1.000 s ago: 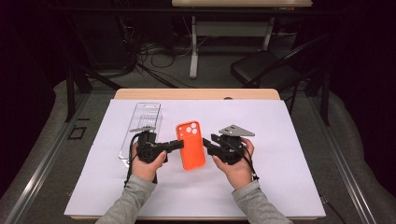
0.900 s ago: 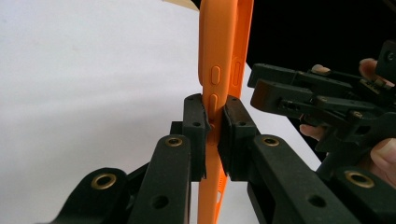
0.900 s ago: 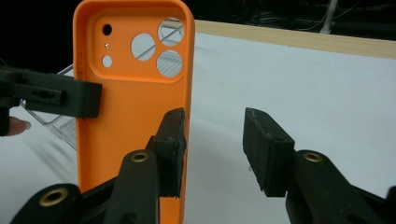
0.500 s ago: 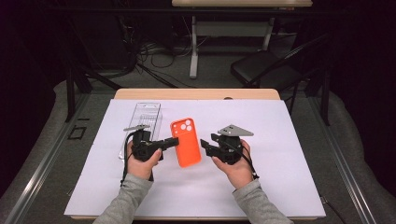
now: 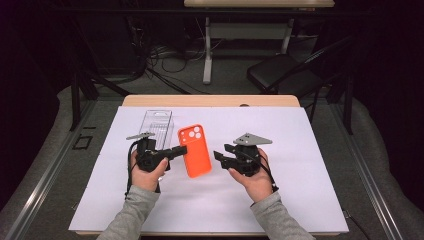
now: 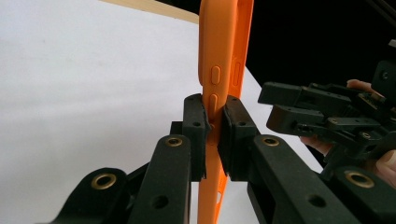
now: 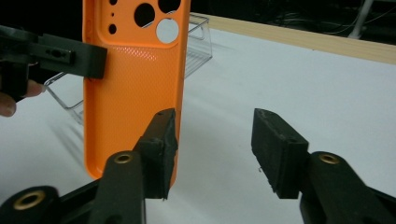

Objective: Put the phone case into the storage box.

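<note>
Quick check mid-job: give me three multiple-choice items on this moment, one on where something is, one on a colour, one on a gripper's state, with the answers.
1. Where is the clear plastic box?
A. behind the left gripper
B. beside the right hand
C. on the floor

2. What colour is the phone case?
A. blue
B. orange
C. black

3. How is the right gripper?
A. shut on the case
C. open, nothing between its fingers
B. shut on the box

Answers: 1 A, the high view shows it behind the left gripper. 2 B, it is orange throughout. 3 C, the right gripper view shows a gap with the case off to one side.
</note>
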A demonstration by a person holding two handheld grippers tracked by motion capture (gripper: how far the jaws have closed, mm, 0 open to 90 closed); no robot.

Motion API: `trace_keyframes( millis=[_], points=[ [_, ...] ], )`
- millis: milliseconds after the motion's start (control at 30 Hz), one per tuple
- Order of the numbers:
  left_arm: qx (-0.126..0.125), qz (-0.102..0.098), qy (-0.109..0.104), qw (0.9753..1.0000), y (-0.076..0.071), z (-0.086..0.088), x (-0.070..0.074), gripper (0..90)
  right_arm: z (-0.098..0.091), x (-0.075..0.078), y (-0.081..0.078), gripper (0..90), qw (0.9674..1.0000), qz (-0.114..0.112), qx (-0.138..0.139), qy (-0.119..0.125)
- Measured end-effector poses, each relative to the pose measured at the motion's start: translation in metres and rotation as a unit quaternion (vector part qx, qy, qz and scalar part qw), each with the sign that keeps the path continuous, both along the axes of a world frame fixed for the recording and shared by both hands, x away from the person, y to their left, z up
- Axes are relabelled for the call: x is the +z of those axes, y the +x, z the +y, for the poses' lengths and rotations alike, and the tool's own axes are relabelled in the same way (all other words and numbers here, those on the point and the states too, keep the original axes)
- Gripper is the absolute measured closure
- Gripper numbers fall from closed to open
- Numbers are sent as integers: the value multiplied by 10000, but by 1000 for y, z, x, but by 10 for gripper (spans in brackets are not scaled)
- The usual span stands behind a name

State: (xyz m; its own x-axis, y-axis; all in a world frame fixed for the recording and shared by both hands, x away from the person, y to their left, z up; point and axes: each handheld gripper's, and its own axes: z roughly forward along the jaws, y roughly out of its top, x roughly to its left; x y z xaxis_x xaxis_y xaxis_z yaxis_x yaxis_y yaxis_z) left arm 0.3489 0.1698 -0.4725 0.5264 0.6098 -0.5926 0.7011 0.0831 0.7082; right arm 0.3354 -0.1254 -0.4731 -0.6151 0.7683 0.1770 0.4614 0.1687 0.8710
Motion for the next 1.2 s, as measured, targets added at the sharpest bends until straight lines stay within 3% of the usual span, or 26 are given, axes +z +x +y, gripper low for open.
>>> trace_keyframes(
  millis=[200,333,500,600,967,1200],
  points=[
    [29,-59,-56,10000,-1,5,3,818,-3,2,-1,555,9999,-129,72,27],
    [30,-68,-87,9999,-1,8,4,818,-5,4,-1,552,9997,-50,206,123],
    [9,-101,-98,9999,-1,11,5,818,-9,8,-1,483,9988,-146,410,229],
    [6,-109,-107,9999,-1,11,5,818,-11,9,-1,454,9984,-341,423,149],
    [-106,-165,-90,9998,-2,11,8,818,-13,8,1,417,9984,-299,480,-63],
    [-165,-203,-107,9996,-4,10,10,818,-18,7,5,356,9983,153,559,78]
  ],
)
